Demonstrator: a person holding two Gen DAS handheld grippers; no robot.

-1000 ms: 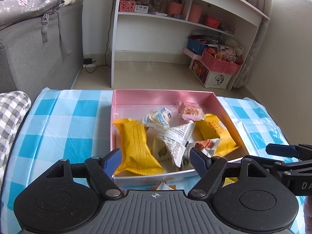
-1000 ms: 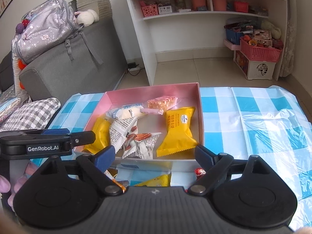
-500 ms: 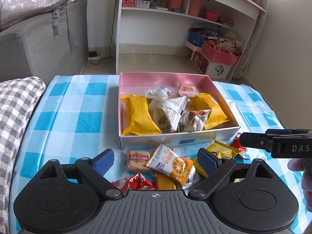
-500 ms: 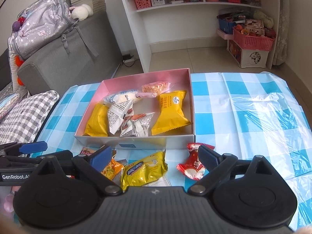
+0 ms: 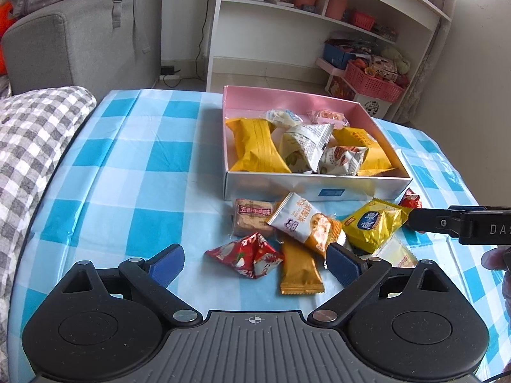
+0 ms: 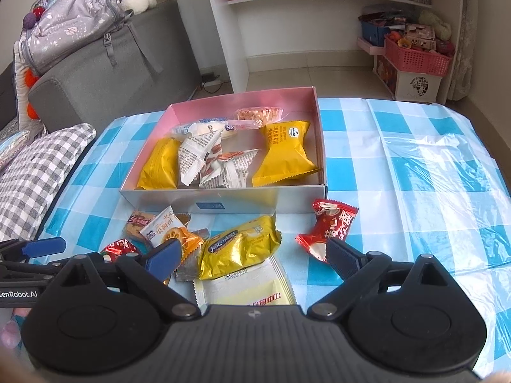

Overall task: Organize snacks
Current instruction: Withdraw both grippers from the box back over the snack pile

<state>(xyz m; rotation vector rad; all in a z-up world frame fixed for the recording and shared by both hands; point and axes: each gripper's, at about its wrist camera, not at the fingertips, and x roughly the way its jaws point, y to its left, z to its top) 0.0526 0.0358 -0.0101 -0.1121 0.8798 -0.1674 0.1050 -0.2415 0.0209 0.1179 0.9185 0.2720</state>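
Observation:
A pink-lined box (image 5: 316, 191) (image 6: 223, 196) on the blue-checked cloth holds several wrapped snacks. Loose snacks lie in front of it: a red triangular packet (image 5: 249, 257), a gold bar (image 5: 298, 271), a white-and-orange packet (image 5: 303, 220), a brown biscuit pack (image 5: 252, 218), a yellow packet (image 5: 372, 225) (image 6: 239, 250), a red candy (image 6: 329, 226) and a pale yellow packet (image 6: 249, 290). My left gripper (image 5: 255, 261) hovers above the red packet and gold bar, jaws opening and pressing on nothing. My right gripper (image 6: 252, 257) is open above the yellow packets, gripping nothing.
A checked cushion (image 5: 28, 146) overlaps the table's left edge. A grey sofa (image 5: 83, 41) and a white shelf unit (image 5: 319, 9) stand behind the table. The cloth to the right of the box (image 6: 415, 159) is bare, with wrinkled plastic.
Both grippers have drawn back from over the box toward the near side of the table, so the loose snacks in front of the box came into view. Both pairs of jaws have spread wider.

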